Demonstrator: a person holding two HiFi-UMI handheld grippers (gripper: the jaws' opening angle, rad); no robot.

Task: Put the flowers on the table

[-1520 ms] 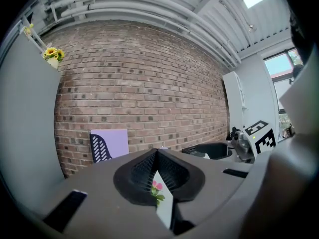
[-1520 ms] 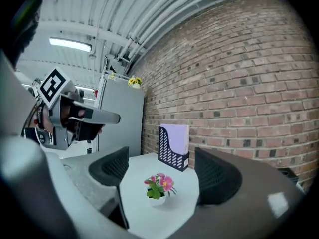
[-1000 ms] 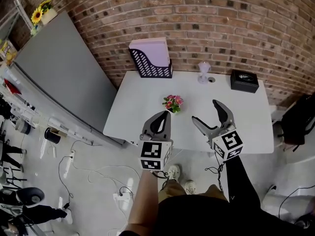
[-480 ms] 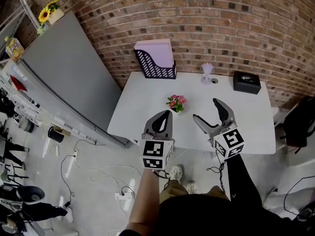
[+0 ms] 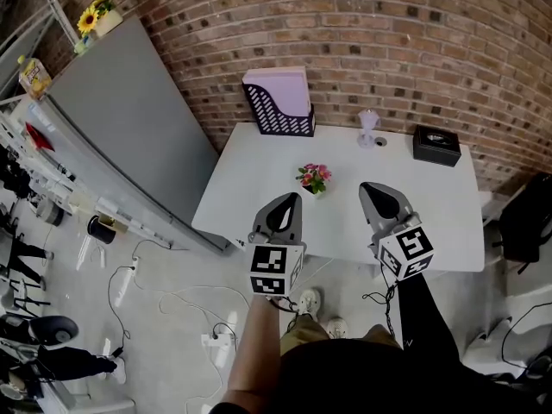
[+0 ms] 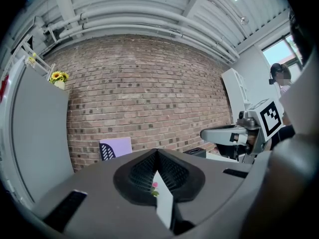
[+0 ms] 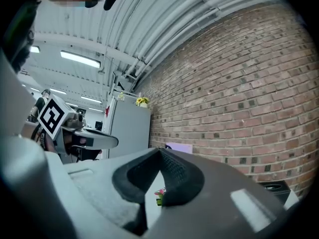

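A small pot of pink flowers (image 5: 313, 178) stands on the white table (image 5: 423, 205), near its middle. Both grippers hang level over the table's near edge, short of the flowers. My left gripper (image 5: 289, 202) is shut and empty, left of the flowers. My right gripper (image 5: 376, 193) is to their right; its jaws have just been closing with nothing between them. In the left gripper view the flowers (image 6: 155, 186) peek through the slit under the closed tips (image 6: 157, 151). The right gripper view shows the flowers (image 7: 159, 193) below its closed tips (image 7: 160, 151).
At the back of the table against the brick wall stand a purple file holder (image 5: 278, 102), a small pale vase (image 5: 368, 128) and a black box (image 5: 435, 144). A grey cabinet (image 5: 129, 136) with sunflowers (image 5: 89, 20) on top stands left. Cables (image 5: 172, 304) lie on the floor.
The right gripper's jaws, wide open in both earlier frames, are now closed together on nothing. The left gripper stays as it was. The flowers have not moved.
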